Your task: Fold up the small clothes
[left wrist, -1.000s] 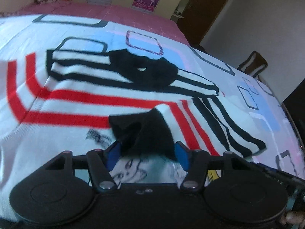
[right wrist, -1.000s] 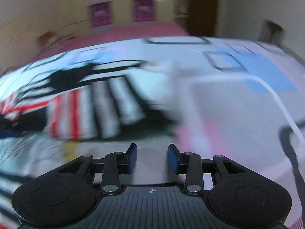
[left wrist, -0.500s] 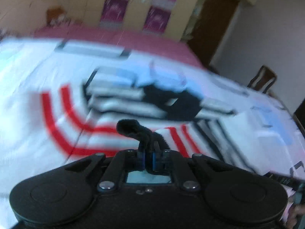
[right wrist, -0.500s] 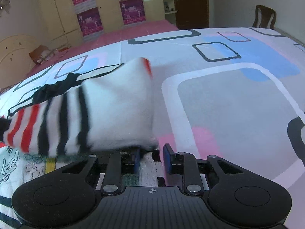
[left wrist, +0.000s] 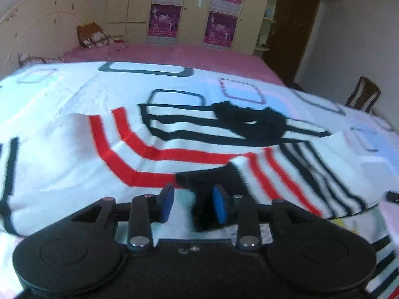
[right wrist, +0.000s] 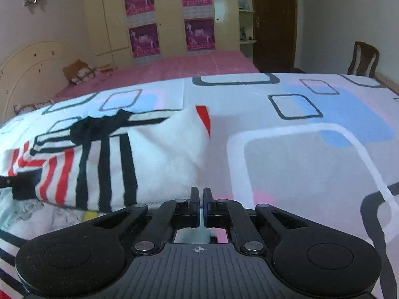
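A small white sweater (left wrist: 74, 154) with red and black stripes and a black collar (left wrist: 251, 124) lies on the patterned sheet. Its right sleeve is folded across the body, and the black cuff (left wrist: 209, 179) lies between the fingers of my left gripper (left wrist: 192, 205), which is open. In the right wrist view the sweater (right wrist: 159, 164) lies to the left of my right gripper (right wrist: 200, 200). That gripper is shut; I cannot tell whether fabric is pinched in it.
The patterned sheet (right wrist: 311, 169) covers the surface, with a pink bedspread (right wrist: 189, 64) beyond it. A wardrobe with posters (right wrist: 172, 12) and a dark door (right wrist: 274, 20) stand at the back. A wooden chair (right wrist: 364, 59) is at the right edge.
My left gripper had shut on the black cuff and lifted it; now it is open and the cuff lies on the sweater. My right gripper has closed from open.
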The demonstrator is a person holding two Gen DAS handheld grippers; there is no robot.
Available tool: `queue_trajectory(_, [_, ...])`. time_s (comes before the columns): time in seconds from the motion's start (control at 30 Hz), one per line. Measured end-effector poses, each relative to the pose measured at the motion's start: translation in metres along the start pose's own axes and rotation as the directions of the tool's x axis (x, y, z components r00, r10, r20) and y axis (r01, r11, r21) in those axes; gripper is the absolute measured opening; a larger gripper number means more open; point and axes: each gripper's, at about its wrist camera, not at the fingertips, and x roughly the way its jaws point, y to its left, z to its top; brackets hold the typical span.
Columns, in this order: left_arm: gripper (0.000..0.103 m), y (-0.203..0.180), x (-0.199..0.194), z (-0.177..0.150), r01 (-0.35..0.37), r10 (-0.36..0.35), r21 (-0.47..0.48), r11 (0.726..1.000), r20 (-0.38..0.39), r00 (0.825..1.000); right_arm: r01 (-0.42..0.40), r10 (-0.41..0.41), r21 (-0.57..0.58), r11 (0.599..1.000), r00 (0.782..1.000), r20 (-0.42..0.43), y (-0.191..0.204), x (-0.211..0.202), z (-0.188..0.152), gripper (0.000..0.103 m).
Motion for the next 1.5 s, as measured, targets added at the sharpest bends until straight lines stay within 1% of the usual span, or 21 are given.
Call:
queue_trajectory(0.07, [0.035,-0.025,0.008,0.000,0.033,-0.033,0.072,0.997,-0.004,0.999,-0.034,0.034,0.007,0.999,0.998,-0.044,0.011,0.016,0.003,0.004])
queue_trajectory(0.17, [0.050,-0.064,0.026,-0.002,0.047,-0.046,0.187,0.981,-0.009,0.999,-0.114,0.112,-0.020,0.993,0.989,-0.093,0.035,0.038,0.001,0.004])
queue_trajectory(0.2, [0.057,-0.070,0.030,-0.003,0.034,-0.033,0.212,0.977,-0.006,0.999,-0.121,0.116,-0.048,0.992,0.988,-0.099,0.042,0.043,-0.001,0.004])
queue_trajectory(0.27, [0.064,-0.067,0.034,-0.006,-0.028,0.025,0.239,0.971,0.018,1.000,-0.100,0.092,-0.085,0.991,0.992,-0.088,0.042,0.046,-0.002,0.004])
queue_trajectory(0.33, [0.063,-0.051,0.034,-0.004,-0.086,0.081,0.221,0.972,0.029,0.996,-0.050,0.044,-0.080,0.996,0.996,-0.076,0.029,0.047,0.002,0.004])
queue_trajectory(0.37, [0.062,-0.045,0.035,-0.002,-0.092,0.087,0.201,0.975,0.031,0.996,-0.043,0.039,-0.057,0.997,0.997,-0.073,0.020,0.047,0.005,0.004])
queue_trajectory(0.43, [0.061,-0.048,0.036,0.006,-0.032,0.029,0.157,0.987,0.019,0.999,-0.063,0.062,-0.015,0.998,0.995,-0.084,0.014,0.055,0.014,0.004])
queue_trajectory(0.5, [0.064,-0.066,0.043,0.009,0.038,-0.039,0.186,0.982,0.005,0.999,-0.097,0.093,-0.043,0.994,0.992,-0.087,0.029,0.068,0.021,0.004])
queue_trajectory(0.57, [0.072,-0.083,0.058,0.011,0.050,-0.045,0.233,0.971,-0.025,0.999,-0.117,0.108,-0.081,0.990,0.988,-0.109,0.046,0.087,0.029,0.004])
queue_trajectory(0.63, [0.074,-0.088,0.073,0.019,0.034,-0.028,0.255,0.966,-0.029,0.999,-0.072,0.065,-0.078,0.994,0.994,-0.085,0.044,0.109,0.048,0.004])
queue_trajectory(0.77, [0.075,-0.080,0.086,0.031,0.020,-0.013,0.263,0.965,-0.027,1.000,0.003,-0.003,-0.008,1.000,0.998,-0.063,0.010,0.143,0.091,0.000])
queue_trajectory(0.83, [0.071,-0.070,0.082,0.029,0.006,0.001,0.261,0.965,-0.027,1.000,0.104,-0.104,0.003,0.995,0.992,-0.068,-0.007,0.156,0.102,0.000])
queue_trajectory(0.87, [0.067,-0.066,0.077,0.028,-0.002,0.007,0.255,0.967,-0.020,1.000,0.102,-0.097,0.041,0.994,0.991,-0.096,-0.019,0.160,0.103,0.000])
queue_trajectory(0.93, [0.066,-0.055,0.059,0.026,-0.016,0.015,0.217,0.976,0.006,1.000,0.057,-0.048,0.107,0.993,0.996,-0.081,-0.032,0.146,0.104,0.000])
queue_trajectory(1.0, [0.065,-0.053,0.047,0.023,-0.010,0.006,0.172,0.985,0.024,1.000,0.003,-0.002,0.068,0.998,1.000,-0.012,-0.024,0.122,0.101,0.000])
queue_trajectory(1.1, [0.068,-0.072,0.044,0.018,0.018,-0.024,0.183,0.983,0.033,0.999,-0.088,0.088,0.009,0.996,0.995,-0.039,0.000,0.115,0.087,0.000])
queue_trajectory(1.17, [0.068,-0.080,0.054,0.012,0.018,-0.012,0.216,0.976,-0.030,0.999,-0.041,0.033,-0.071,0.997,0.994,-0.105,0.010,0.124,0.070,0.000])
queue_trajectory(1.23, [0.069,-0.071,0.054,0.004,0.005,0.005,0.217,0.976,-0.042,0.999,-0.035,0.028,-0.072,0.997,0.995,-0.093,0.003,0.116,0.062,0.000])
queue_trajectory(1.3, [0.075,-0.057,0.049,-0.001,-0.034,0.046,0.223,0.974,-0.050,0.998,0.011,-0.022,-0.110,0.994,0.995,-0.101,-0.002,0.100,0.052,0.000])
queue_trajectory(1.4, [0.069,-0.056,0.037,0.002,-0.057,0.064,0.202,0.978,-0.028,0.998,-0.015,0.010,-0.080,0.997,0.997,-0.073,-0.008,0.076,0.047,0.000])
queue_trajectory(1.5, [0.072,-0.081,0.031,0.003,-0.012,0.006,0.232,0.973,0.025,1.000,-0.047,0.045,-0.051,0.998,0.998,-0.035,0.005,0.075,0.048,0.000])
